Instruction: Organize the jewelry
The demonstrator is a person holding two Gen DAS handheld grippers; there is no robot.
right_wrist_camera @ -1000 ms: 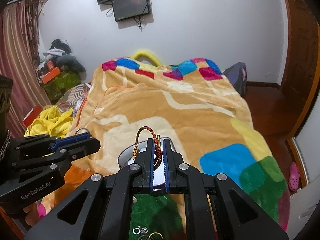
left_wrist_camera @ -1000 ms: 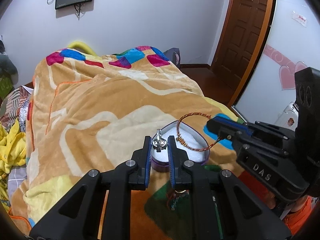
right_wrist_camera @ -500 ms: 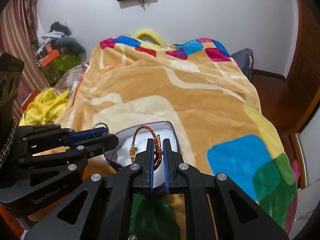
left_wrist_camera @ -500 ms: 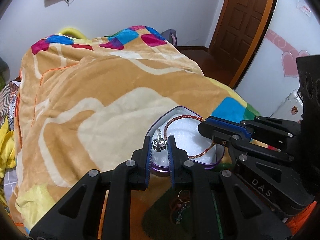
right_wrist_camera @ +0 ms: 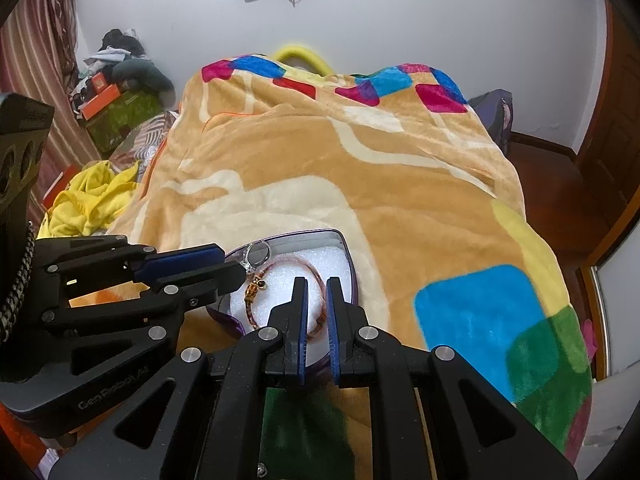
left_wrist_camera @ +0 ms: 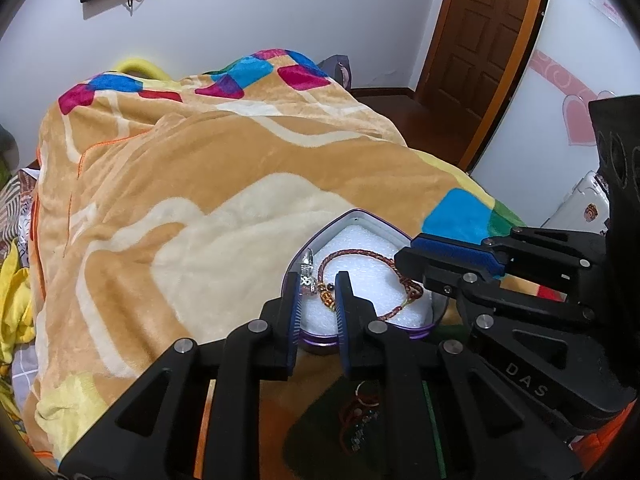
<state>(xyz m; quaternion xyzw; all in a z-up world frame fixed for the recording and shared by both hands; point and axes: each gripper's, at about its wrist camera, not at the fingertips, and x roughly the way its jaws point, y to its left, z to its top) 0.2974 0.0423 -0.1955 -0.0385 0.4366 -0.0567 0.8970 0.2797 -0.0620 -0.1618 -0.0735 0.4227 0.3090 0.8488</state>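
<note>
A purple heart-shaped tin (left_wrist_camera: 356,216) (right_wrist_camera: 347,252) with white foam lining sits on the blanket. A red braided bracelet (left_wrist_camera: 360,254) (right_wrist_camera: 292,266) with a gold bead lies on the foam. A silver ring (left_wrist_camera: 307,270) (right_wrist_camera: 258,251) rests at the tin's left rim, beside my left gripper's left finger. My left gripper (left_wrist_camera: 318,280) is open over the tin's near edge. My right gripper (right_wrist_camera: 314,286) is open over the bracelet, jaws slightly apart and empty. Each gripper shows in the other's view.
An orange patterned blanket (left_wrist_camera: 180,184) covers the bed. More jewelry (left_wrist_camera: 362,408) lies on a dark green patch below my left gripper. Yellow cloth (right_wrist_camera: 88,200) and boxes are at the left. A brown door (left_wrist_camera: 480,40) is at the right.
Both grippers lowered to the tin and opened. The bracelet left my right gripper and now lies on the foam. The ring left my left gripper and rests at the tin's rim.
</note>
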